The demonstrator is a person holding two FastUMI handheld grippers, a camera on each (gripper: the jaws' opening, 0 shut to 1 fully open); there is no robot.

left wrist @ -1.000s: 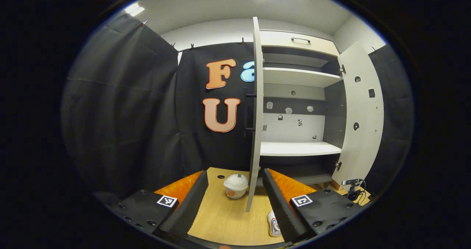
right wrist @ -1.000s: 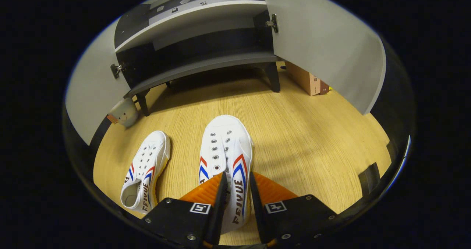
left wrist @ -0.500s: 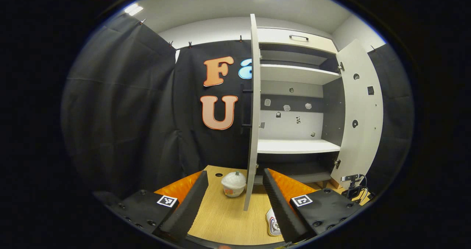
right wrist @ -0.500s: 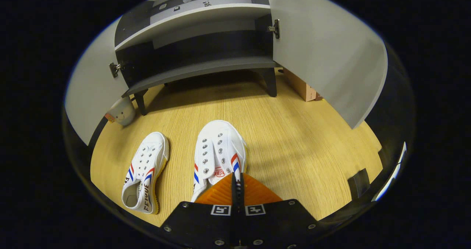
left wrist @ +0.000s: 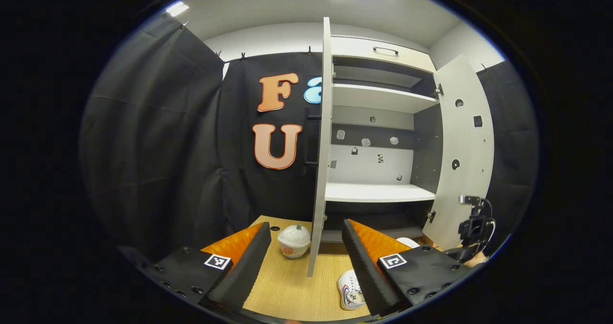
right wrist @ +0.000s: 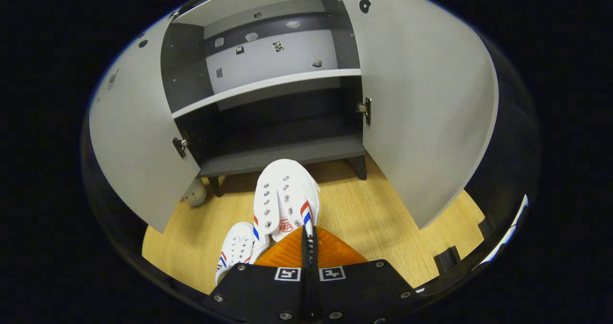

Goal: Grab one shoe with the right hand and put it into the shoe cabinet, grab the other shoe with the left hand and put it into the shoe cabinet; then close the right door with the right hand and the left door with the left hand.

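Right claw [right wrist: 309, 240] (orange-ribbed) on canvas shoe [right wrist: 286, 197]

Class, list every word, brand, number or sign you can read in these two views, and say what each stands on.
No text can be read here.
Red emblem on the tongue of the held shoe: too small to read.
Mark on the second shoe: blurred.
Orange band on the white tub: blurred.
Square markers on the right tongs: black-and-white patterns, no letters.

The right gripper [right wrist: 309, 235] has closed on one shoe [right wrist: 286, 194] and lifted it toward the cabinet [right wrist: 282, 154].
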